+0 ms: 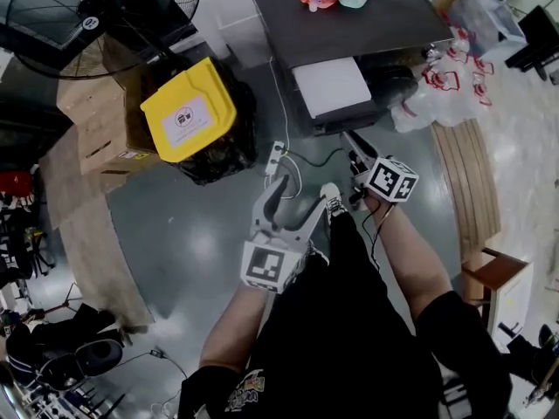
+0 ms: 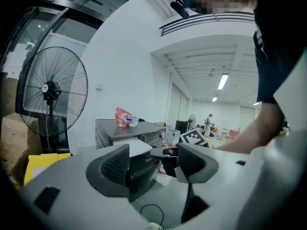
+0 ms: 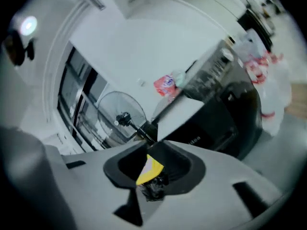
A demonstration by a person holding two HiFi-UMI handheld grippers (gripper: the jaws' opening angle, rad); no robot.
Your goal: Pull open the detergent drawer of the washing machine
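The grey floor [image 1: 201, 234] is in a messy room (a yellow bin [image 1: 188, 110] sits beside the washing machine [image 1: 349, 16]). The white detergent drawer [image 1: 330, 85] sticks out of the machine's front, long way outward. Both arms reach toward the machine. The left gripper [image 1: 306, 192] is wide and empty, and the right gripper [image 1: 354, 147] is narrow and empty.

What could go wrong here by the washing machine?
The white drawer seems to stick out of the washing machine; the right gripper close by could knock it. A power strip and cable lie on the floor by the person's shoe, so tripping seems possible.
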